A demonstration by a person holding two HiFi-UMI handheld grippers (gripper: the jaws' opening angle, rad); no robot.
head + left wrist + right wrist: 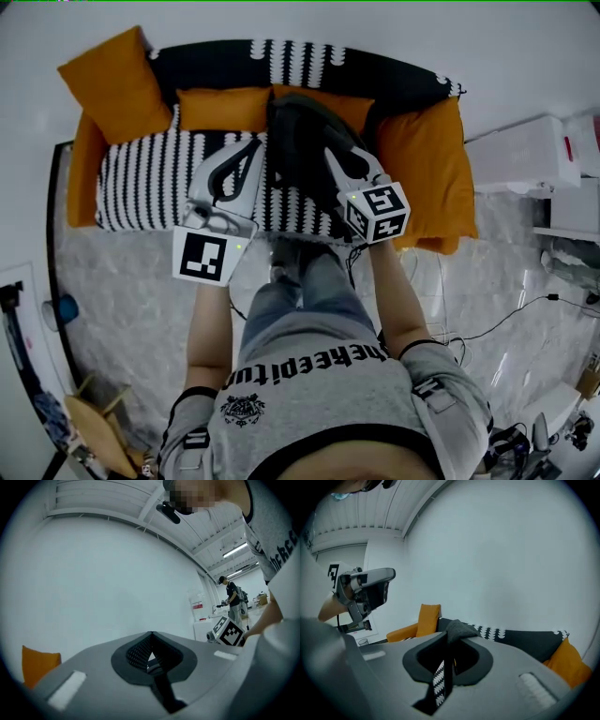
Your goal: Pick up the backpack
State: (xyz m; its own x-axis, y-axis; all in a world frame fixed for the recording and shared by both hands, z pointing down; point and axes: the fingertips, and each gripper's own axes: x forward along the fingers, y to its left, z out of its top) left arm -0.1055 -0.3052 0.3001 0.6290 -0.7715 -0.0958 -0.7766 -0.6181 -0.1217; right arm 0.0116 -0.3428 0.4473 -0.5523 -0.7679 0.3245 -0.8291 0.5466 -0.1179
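Backpack [298, 141], dark and bunched, is pictured over the middle of a black-and-white striped sofa [150, 183], between two hand-held grippers. A grey fold of its fabric is pinched at the tips of the right gripper [450, 637], whose jaws are clamped on it. The jaws of the left gripper [151, 635] are pressed together with nothing seen between them, and that gripper is pointed at a bare white wall [108, 573]. Whether the bag's lower part rests on the seat or hangs clear cannot be told, as it is covered by the grippers in the head view.

Black lettering is printed across the person's grey shirt [319, 394]; it is seen upside down and is cut off by folds, so it is not read with certainty. Square black-and-white markers are carried on the cube [208, 255] of each gripper. A red-and-white label [197, 605] is fixed near the far wall in the left gripper view, too small to be read. Orange cushions [114, 84] are set along the sofa's back and ends. A second person [231, 597] is seen far off, in little detail.
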